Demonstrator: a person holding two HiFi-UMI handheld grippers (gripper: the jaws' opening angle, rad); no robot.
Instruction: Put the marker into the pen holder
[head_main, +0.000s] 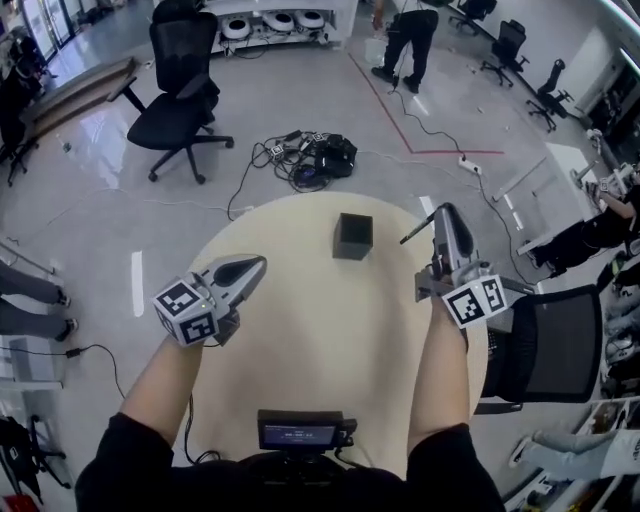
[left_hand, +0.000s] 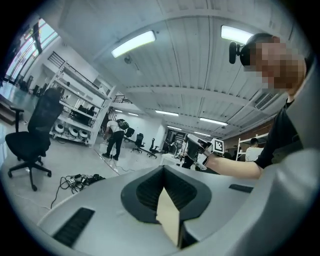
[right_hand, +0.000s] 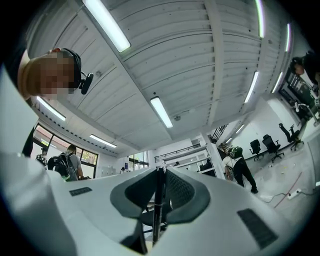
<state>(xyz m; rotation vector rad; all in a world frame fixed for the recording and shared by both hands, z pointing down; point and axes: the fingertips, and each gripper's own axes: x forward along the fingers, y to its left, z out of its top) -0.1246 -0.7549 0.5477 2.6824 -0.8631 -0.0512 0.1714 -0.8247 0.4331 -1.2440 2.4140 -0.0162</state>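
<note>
Round pale beige table (head_main: 300, 350) standing on a glossy grey floor (head_main: 90, 230), one small black square pen holder (head_main: 352, 236) upright on its far half, close to the middle line, open top

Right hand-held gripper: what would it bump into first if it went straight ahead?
Probably nothing near: the right hand-held gripper, holding the marker, aims upward and to the right of the pen holder, into open room.
</note>
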